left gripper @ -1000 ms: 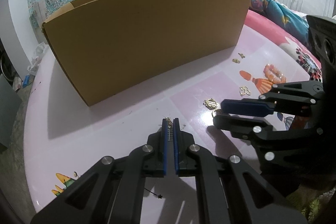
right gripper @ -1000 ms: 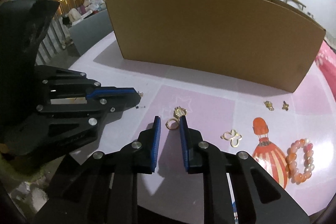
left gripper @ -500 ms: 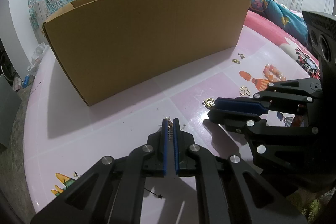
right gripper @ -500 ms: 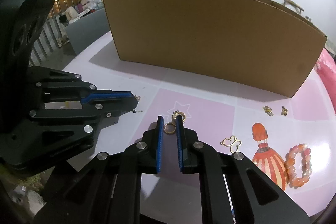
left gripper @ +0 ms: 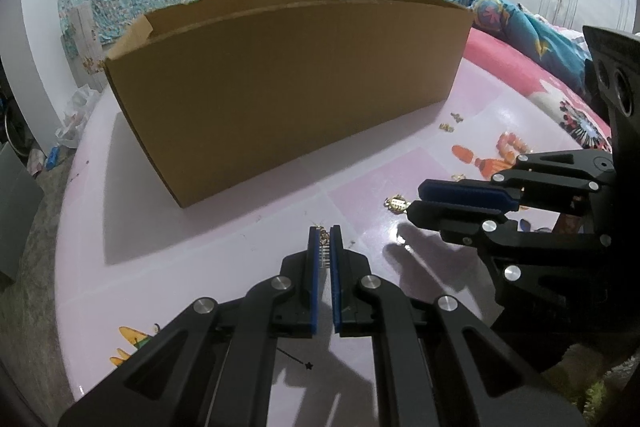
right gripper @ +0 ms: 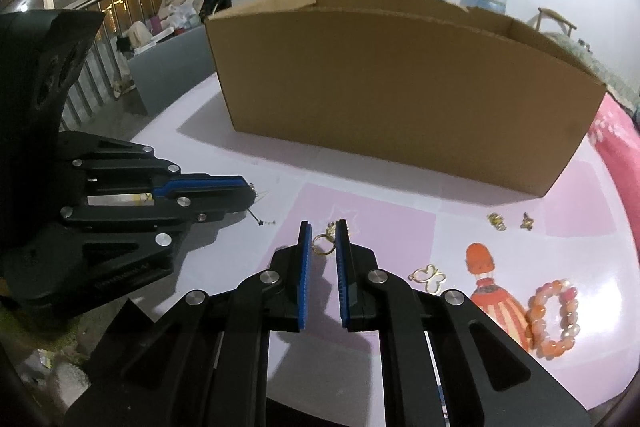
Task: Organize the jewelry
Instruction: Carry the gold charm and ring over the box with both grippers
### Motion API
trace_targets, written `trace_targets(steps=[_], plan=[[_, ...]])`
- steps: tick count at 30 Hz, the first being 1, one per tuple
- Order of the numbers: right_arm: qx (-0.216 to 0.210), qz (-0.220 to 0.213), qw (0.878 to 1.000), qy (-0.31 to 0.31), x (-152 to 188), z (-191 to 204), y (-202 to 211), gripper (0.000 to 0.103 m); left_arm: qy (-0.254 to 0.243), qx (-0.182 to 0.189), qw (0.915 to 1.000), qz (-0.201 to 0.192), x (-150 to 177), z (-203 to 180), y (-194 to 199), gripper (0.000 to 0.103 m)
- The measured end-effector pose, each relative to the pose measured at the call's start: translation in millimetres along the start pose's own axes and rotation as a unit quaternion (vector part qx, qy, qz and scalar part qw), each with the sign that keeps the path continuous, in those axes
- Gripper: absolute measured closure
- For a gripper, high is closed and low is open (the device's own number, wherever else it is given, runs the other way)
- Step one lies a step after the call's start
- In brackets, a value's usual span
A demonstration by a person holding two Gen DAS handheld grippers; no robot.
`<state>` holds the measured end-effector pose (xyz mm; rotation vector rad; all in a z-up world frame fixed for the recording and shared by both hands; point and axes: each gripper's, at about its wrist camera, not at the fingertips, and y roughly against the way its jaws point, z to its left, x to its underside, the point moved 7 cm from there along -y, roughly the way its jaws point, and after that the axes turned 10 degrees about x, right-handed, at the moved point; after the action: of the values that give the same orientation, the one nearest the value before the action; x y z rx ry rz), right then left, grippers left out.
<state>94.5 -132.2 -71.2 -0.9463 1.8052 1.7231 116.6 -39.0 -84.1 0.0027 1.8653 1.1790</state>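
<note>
My left gripper (left gripper: 325,237) is shut on a small gold chain piece (left gripper: 325,247) that pokes out between its blue pads. It appears at the left of the right wrist view (right gripper: 250,191). My right gripper (right gripper: 323,237) is shut on a gold ring earring (right gripper: 322,245), whose charm (left gripper: 396,205) sticks out past the tips (left gripper: 416,201) in the left wrist view. Both grippers hover just over the pink table (right gripper: 400,227), side by side. A tall open cardboard box (right gripper: 400,87) stands behind them.
On the table to the right lie a gold butterfly charm (right gripper: 430,277), an orange bead bracelet (right gripper: 554,319) and two small gold pieces (right gripper: 496,221). A black star pin (right gripper: 260,222) lies between the grippers. A bed with blankets (left gripper: 520,23) borders the table's far right.
The right gripper's jaws narrowed onto the gold ring earring and the gripper edged forward. The left gripper kept still with its chain piece.
</note>
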Motion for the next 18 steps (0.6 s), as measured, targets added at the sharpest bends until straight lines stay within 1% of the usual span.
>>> trace_targets(steps=[5, 8, 11, 14, 15, 17, 18], plan=[[0.008, -0.037, 0.999, 0.001, -15, -4, 19, 0.093, -0.009, -0.006, 0.9995, -0.030, -14, -8, 22, 0.098], [0.009, -0.068, 0.998, 0.000, -31, -10, 32, 0.093, -0.013, 0.000, 0.9980, -0.062, -32, -13, 42, 0.098], [0.006, -0.112, 0.994, 0.001, -59, -20, 48, 0.093, -0.029, 0.000, 0.9948, -0.098, -60, -16, 63, 0.098], [-0.012, -0.141, 0.990, -0.009, -89, -35, 56, 0.093, -0.039, 0.005, 0.9916, -0.123, -90, -13, 73, 0.098], [-0.018, -0.147, 0.989, -0.012, -99, -40, 56, 0.093, -0.044, 0.006, 0.9905, -0.130, -102, -11, 73, 0.098], [-0.030, -0.146, 0.989, -0.017, -121, -53, 48, 0.093, -0.036, 0.015, 0.9912, -0.126, -120, -5, 65, 0.098], [-0.040, -0.140, 0.989, -0.022, -131, -58, 41, 0.093, -0.019, 0.037, 0.9919, -0.120, -133, 3, 56, 0.098]])
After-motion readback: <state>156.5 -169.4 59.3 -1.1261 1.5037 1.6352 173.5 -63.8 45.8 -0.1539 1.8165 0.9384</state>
